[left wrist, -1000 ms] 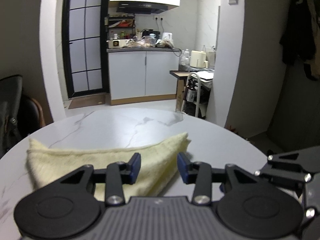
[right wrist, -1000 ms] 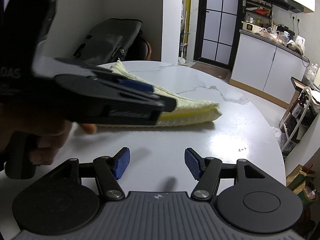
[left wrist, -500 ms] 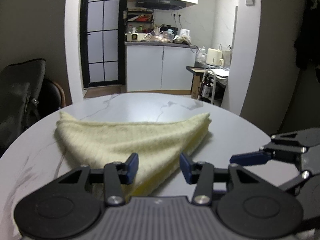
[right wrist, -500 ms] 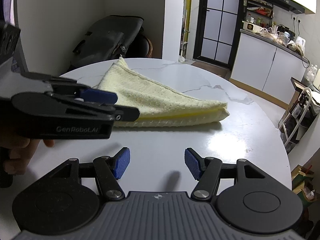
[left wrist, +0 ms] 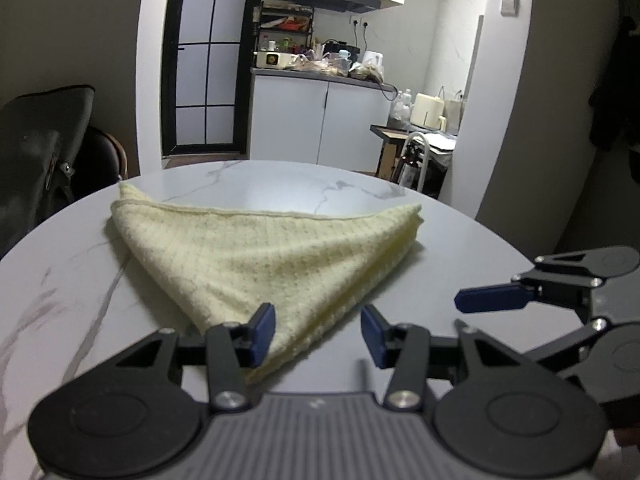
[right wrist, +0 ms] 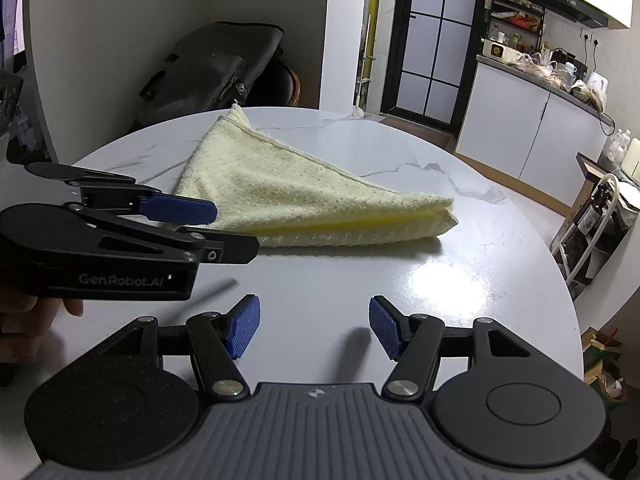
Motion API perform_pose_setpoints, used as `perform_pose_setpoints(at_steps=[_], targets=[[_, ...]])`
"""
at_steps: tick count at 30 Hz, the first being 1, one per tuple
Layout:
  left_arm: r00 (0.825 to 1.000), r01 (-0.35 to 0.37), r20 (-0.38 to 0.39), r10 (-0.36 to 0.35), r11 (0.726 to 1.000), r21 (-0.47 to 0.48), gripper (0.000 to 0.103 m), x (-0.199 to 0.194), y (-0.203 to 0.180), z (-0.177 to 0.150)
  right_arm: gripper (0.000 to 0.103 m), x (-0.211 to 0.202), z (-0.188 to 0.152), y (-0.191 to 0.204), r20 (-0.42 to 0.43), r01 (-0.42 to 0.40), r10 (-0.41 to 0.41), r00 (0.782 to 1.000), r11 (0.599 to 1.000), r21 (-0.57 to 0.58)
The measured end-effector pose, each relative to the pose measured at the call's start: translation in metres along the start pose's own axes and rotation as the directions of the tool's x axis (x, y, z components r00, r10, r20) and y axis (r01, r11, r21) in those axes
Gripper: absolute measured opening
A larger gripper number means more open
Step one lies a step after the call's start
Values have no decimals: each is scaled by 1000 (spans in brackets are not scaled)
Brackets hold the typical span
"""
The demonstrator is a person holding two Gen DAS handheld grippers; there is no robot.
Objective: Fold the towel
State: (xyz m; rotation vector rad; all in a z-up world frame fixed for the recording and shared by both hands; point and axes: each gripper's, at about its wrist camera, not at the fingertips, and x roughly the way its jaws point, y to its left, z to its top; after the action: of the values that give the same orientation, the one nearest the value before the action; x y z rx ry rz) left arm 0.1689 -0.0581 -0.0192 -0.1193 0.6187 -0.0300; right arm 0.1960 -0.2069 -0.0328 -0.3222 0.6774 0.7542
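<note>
A pale yellow towel (left wrist: 264, 256) lies folded into a triangle on the round white marble table (left wrist: 460, 248). Its nearest corner points at my left gripper (left wrist: 318, 334), which hangs open just above that corner with nothing between its fingers. In the right wrist view the same towel (right wrist: 304, 204) lies flat, its thick folded edge facing me. My right gripper (right wrist: 314, 327) stands open over bare tabletop, short of the towel. The left gripper body (right wrist: 120, 236) shows from the side at the left, held by a hand (right wrist: 24, 312).
A dark bag (right wrist: 216, 64) rests on a chair behind the table's far left edge. Kitchen cabinets (left wrist: 320, 120) and a small cart (right wrist: 600, 220) stand beyond the table. The right gripper's fingers (left wrist: 496, 298) reach in at the right of the left wrist view.
My left gripper has risen and drawn back from the towel, so the whole triangle now shows. The right gripper has stayed nearly still. Both stay open.
</note>
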Motion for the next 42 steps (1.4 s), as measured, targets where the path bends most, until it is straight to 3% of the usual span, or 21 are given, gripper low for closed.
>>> perform_pose_setpoints(at_steps=[14, 27, 35, 37, 42], targets=[[997, 65, 33, -64, 997, -42, 50, -15, -5, -6, 65, 1, 2, 1, -2, 16, -16, 1000, 1000, -7], [999, 14, 46, -13, 1000, -26, 51, -50, 3, -16, 65, -7, -1, 12, 26, 10, -9, 1000, 1000, -28], [998, -33, 44, 35, 999, -37, 59, -70, 10, -28, 65, -13, 2, 21, 47, 14, -12, 999, 999, -37], [998, -39, 44, 40, 999, -37, 67, -72, 9, -30, 65, -13, 3, 22, 51, 10, -8, 999, 999, -32], [996, -66, 58, 68, 997, -29, 73, -83, 7, -37, 65, -15, 3, 26, 59, 2, -1, 998, 1000, -12]])
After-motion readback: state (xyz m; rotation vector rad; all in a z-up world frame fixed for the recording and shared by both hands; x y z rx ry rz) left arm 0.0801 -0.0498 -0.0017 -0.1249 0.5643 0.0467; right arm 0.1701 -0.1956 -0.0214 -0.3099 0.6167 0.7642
